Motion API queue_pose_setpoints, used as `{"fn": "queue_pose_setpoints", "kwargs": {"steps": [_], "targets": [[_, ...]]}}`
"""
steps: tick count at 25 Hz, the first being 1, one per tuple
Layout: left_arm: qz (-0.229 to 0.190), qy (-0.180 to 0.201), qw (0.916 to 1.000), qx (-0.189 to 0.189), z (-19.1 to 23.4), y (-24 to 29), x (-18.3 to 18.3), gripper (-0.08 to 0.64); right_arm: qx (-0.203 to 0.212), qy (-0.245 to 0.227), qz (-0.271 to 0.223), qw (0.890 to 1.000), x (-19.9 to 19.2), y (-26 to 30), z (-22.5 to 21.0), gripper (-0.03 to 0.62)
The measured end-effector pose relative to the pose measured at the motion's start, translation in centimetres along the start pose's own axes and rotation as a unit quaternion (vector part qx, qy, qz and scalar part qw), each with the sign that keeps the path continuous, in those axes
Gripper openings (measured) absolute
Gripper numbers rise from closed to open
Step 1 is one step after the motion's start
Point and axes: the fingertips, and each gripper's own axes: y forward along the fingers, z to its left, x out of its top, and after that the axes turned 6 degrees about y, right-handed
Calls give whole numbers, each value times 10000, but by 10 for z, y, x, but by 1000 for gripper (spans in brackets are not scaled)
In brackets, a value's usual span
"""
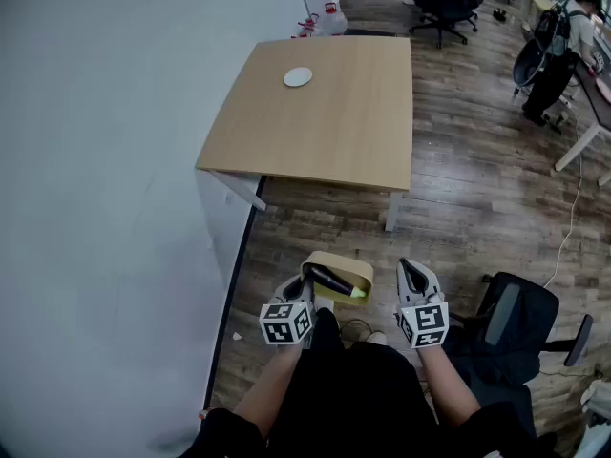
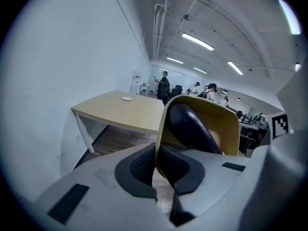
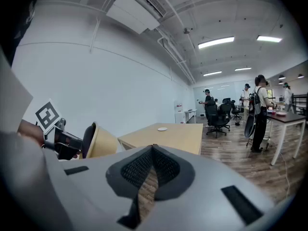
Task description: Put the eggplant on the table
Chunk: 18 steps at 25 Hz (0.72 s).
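Observation:
A dark purple eggplant (image 1: 329, 281) lies in a yellow bowl (image 1: 346, 267). My left gripper (image 1: 307, 284) is shut on the bowl's near rim and holds it above the wooden floor, just in front of the person's knees. In the left gripper view the pads clamp the bowl (image 2: 226, 124) wall, and the eggplant (image 2: 190, 126) leans inside it. My right gripper (image 1: 412, 273) hangs beside the bowl on the right, shut with nothing between its pads (image 3: 166, 165). The light wooden table (image 1: 325, 113) stands ahead, apart from both grippers.
A small white disc (image 1: 298, 77) lies on the table's far part. A white wall (image 1: 95, 208) runs along the left. A black office chair (image 1: 516, 322) stands close on the right. More chairs, desks and people (image 3: 257, 109) are farther back.

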Motion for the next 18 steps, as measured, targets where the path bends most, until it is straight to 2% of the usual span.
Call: {"fn": "queue_pose_setpoints", "kwargs": {"steps": [3,6,8,11,15,18], "targets": [[5,-4,10000,17,-2,-1,-1,18,13,5,-63,10000,5,-3,1,60],[1,83,9999,75,2,-1,-2,18,-3,344,-244,9991,12,-5,4,59],[-6,35,10000,83,7,1,-4,18,-45,182,-237,9995,14,-2,10,60],[57,-121,9998,124,25,5,-12,20,64,-369,-41,9993,10,10,31,60],[237,-369,9989,176,63,11,-23,20,287,-235,150,9992,3,37,54,60],[393,-769,9960,215,93,13,-32,20,403,-254,283,9985,5,62,72,60]]}}
